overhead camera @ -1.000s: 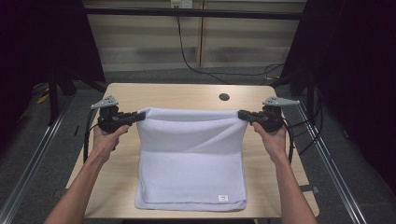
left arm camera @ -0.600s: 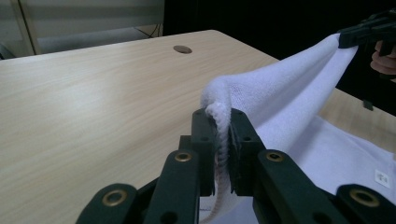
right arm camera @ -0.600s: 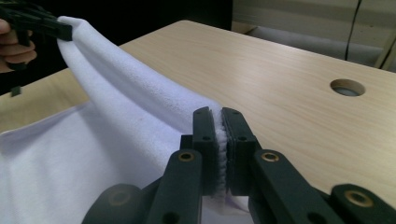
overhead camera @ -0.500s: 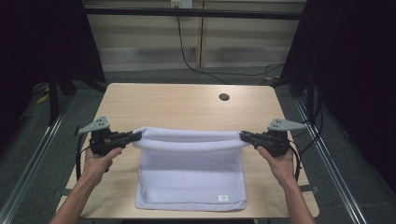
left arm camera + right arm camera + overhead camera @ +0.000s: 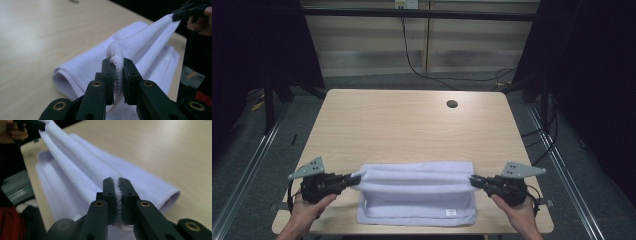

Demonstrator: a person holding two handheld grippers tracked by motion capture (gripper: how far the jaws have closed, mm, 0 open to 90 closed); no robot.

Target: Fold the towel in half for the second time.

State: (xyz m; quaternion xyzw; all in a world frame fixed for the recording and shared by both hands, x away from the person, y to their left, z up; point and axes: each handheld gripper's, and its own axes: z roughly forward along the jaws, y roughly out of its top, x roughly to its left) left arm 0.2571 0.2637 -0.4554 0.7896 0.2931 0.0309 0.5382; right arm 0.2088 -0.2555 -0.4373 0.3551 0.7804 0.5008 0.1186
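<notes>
While you hold a gripper in each hand, the white towel (image 5: 417, 192) hangs stretched between them at the near edge of the wooden table (image 5: 407, 125). Your left gripper (image 5: 353, 179) has its jaws clamped on the towel's left corner; in the left gripper view the bunched hem sits squeezed between the two black jaws (image 5: 119, 75), with the cloth running away toward your other gripper (image 5: 185, 11) at the upper right. Your right gripper (image 5: 475, 181) is closed on the opposite corner the same way, and the right gripper view shows a thin line of white pile pinched tight between its jaws (image 5: 118, 197).

The lifted edge runs taut and roughly level from one gripper to the other, while the lower part of the towel lies folded on the table beneath it (a small label (image 5: 451, 212) shows near its front right corner). From the high view, the towel's front hem lies just inside the table's near edge. Your left hand (image 5: 309, 210) and right hand (image 5: 517, 210) come in from the bottom. A dark round hole (image 5: 452, 104) sits in the tabletop, well apart from the towel, toward the far right.
</notes>
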